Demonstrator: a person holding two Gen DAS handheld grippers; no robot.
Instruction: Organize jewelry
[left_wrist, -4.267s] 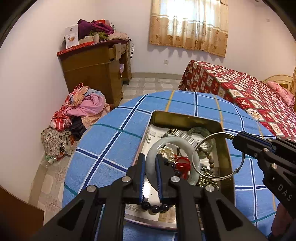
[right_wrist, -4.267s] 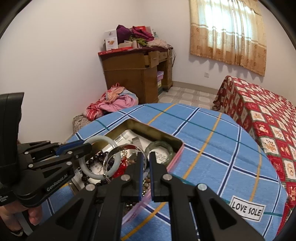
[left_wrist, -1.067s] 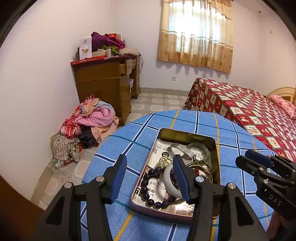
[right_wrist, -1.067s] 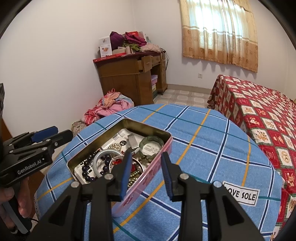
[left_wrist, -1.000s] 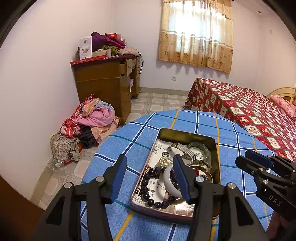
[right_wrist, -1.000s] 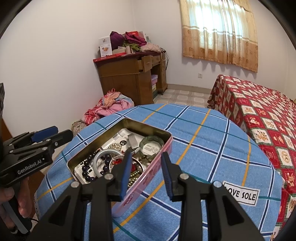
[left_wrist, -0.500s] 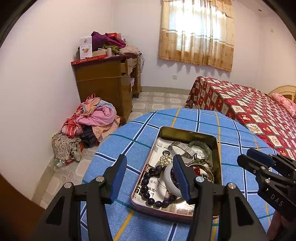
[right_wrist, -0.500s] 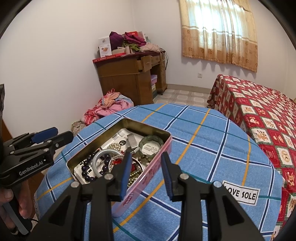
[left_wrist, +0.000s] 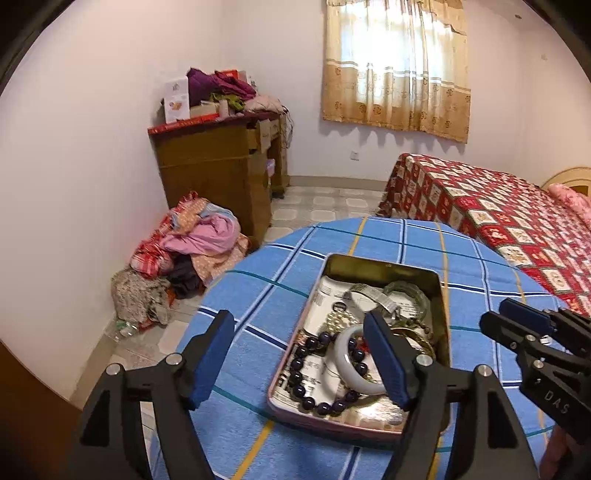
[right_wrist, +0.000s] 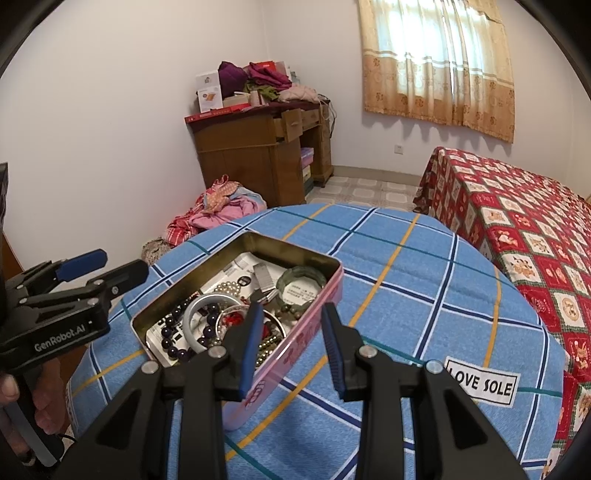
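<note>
An open pink tin (left_wrist: 444, 325) (right_wrist: 314, 325) sits on the round table with a blue plaid cloth (left_wrist: 258, 302) (right_wrist: 406, 295). It holds a white bangle (left_wrist: 345, 363) (right_wrist: 194, 312), a dark bead bracelet (left_wrist: 295, 369) (right_wrist: 170, 332), a green bangle (left_wrist: 417, 295) (right_wrist: 301, 275), a pearl strand and a metal band. My left gripper (left_wrist: 301, 354) is open and empty above the tin's near left side. My right gripper (right_wrist: 291, 325) is open and empty over the tin's near right wall. Each gripper shows in the other view, the right one (left_wrist: 517, 325) and the left one (right_wrist: 107, 266).
A wooden dresser (left_wrist: 218, 177) piled with things stands at the far wall, with a heap of clothes (left_wrist: 192, 243) on the floor beside it. A bed with a red patterned cover (left_wrist: 498, 221) lies to the right. A "LOVE SOLE" label (right_wrist: 480, 384) sits on the cloth.
Since 4.3 s ago both grippers opened and drew back from the tin, leaving the white bangle and the metal ring in it. Over the last second they barely moved.
</note>
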